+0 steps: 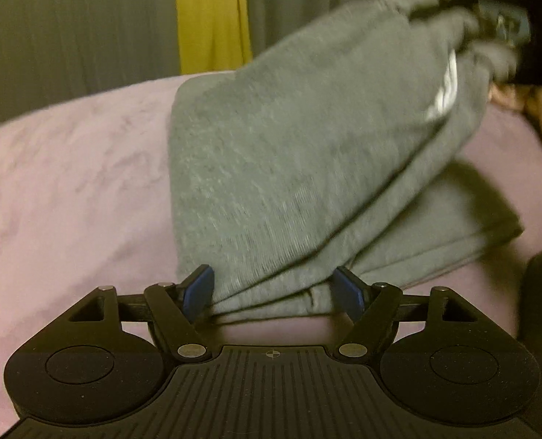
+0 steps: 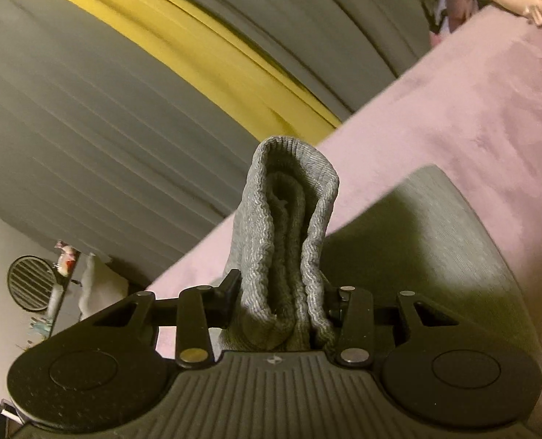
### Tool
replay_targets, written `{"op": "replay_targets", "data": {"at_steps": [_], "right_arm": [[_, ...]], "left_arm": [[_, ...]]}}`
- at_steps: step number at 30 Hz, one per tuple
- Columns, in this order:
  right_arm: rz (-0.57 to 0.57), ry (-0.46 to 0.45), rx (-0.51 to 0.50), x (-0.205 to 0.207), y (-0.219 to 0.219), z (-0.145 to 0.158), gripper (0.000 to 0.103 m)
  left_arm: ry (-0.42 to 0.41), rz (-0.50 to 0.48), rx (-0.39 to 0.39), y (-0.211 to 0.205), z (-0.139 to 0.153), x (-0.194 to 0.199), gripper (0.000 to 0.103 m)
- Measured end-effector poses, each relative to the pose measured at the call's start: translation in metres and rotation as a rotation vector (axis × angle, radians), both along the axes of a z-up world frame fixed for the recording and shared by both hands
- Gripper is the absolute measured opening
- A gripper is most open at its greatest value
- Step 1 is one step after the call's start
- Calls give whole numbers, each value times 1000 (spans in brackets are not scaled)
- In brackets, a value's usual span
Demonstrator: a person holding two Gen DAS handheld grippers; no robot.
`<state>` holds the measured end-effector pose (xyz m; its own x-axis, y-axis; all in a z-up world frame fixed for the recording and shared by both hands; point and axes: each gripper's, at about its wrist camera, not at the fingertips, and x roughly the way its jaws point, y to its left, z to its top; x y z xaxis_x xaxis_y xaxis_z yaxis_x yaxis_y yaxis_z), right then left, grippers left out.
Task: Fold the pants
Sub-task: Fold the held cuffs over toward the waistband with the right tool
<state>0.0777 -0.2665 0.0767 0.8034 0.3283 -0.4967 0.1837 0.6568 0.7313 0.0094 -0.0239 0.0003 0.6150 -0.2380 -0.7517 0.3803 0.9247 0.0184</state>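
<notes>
Pants (image 1: 293, 168), grey knit and already folded into layers, are lying partly on a pink bed cover (image 1: 70, 183) and partly being lifted off it: in the left wrist view the upper layers are rising toward the top right while the lower layers (image 1: 446, 234) are resting flat on the cover. A white printed mark (image 1: 444, 91) is showing on the raised part; blur is hiding its detail.

Grey pleated curtains (image 2: 99, 139) are hanging behind the bed, with one yellow strip (image 2: 198, 47) running between them. The cover is looking soft and slightly mottled, with shallow creases. At the lower left of the right wrist view, a round slatted object (image 2: 27, 281) is standing against a pale wall beside small cluttered items that are too small to identify.

Left gripper (image 1: 273, 289) is standing with its blue pads wide apart, the near folded edge of the pants lying between them; the left pad is touching the cloth, the right pad is sitting just clear of it.

Right gripper (image 2: 283, 300) is clamping a thick ribbed bunch of the pants (image 2: 293, 226), which is standing upright above the cover.
</notes>
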Motion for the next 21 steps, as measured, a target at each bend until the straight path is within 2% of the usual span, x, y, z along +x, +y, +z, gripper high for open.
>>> {"op": "replay_targets", "data": {"at_steps": [3, 6, 9, 11, 15, 17, 20, 21], "right_arm": [[11, -16, 12, 1, 1, 5, 40], [24, -34, 34, -3, 1, 11, 40], [55, -65, -8, -2, 8, 20, 39], [73, -74, -18, -1, 13, 25, 39], [94, -85, -34, 0, 20, 28, 39], [97, -86, -44, -3, 20, 29, 39], [97, -82, -66, -6, 20, 35, 39], [94, -77, -73, -7, 19, 34, 39]], "left_arm": [[9, 13, 34, -4, -5, 3, 76], [12, 6, -62, 4, 3, 0, 76], [12, -22, -172, 15, 9, -3, 78], [21, -17, -145, 13, 5, -1, 78], [39, 76, -83, 8, -6, 11, 76], [49, 112, -83, 12, -10, 17, 75], [31, 118, -61, 15, -10, 15, 59], [21, 132, -47, 16, -10, 15, 50]]}}
